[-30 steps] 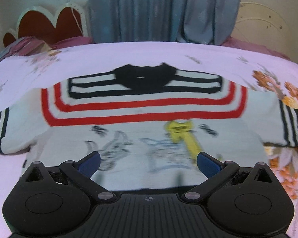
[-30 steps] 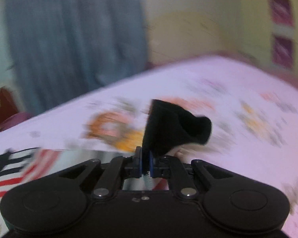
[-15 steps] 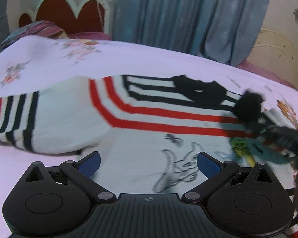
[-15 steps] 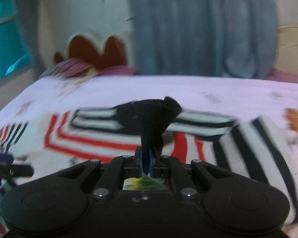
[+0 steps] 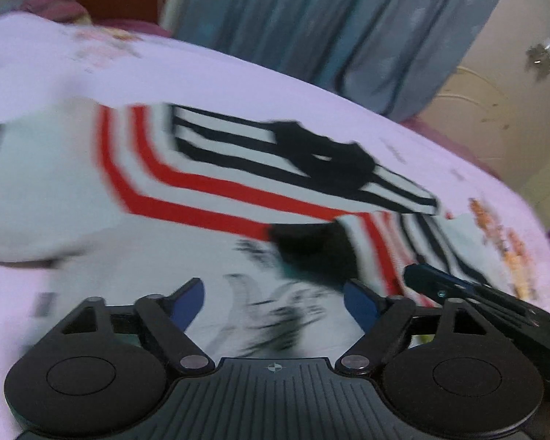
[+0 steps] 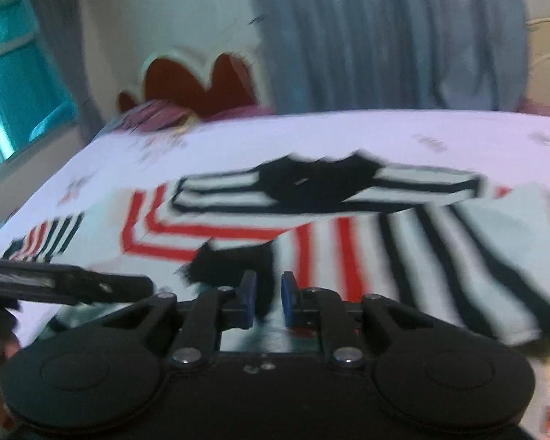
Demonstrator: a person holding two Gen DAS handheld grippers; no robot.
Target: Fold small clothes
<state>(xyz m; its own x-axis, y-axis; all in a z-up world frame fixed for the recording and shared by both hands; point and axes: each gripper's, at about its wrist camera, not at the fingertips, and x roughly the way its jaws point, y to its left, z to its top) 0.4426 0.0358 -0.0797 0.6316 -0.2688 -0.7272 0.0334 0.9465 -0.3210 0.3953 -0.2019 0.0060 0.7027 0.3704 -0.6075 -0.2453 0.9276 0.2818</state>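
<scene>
A small white sweater (image 5: 73, 198) with red and black stripes and a black collar (image 5: 322, 154) lies on the bed; it also shows in the right wrist view (image 6: 216, 234). Its right sleeve (image 6: 440, 256) is folded across the chest, black cuff (image 6: 234, 264) lying on the front. My right gripper (image 6: 267, 295) is open a little, fingers either side of the cuff's edge. My left gripper (image 5: 273, 302) is open and empty just above the sweater's printed front. The right gripper also shows in the left wrist view (image 5: 421, 278).
The bed has a pale pink floral sheet (image 5: 238, 84). A red heart-shaped headboard (image 6: 198, 80) and pillows stand at the far end. Grey-blue curtains (image 5: 330, 18) hang behind. A window (image 6: 14, 84) is at the left.
My right gripper carried the sleeve cuff leftward over the sweater's chest, laid it down and opened. My left gripper swung left and stayed open.
</scene>
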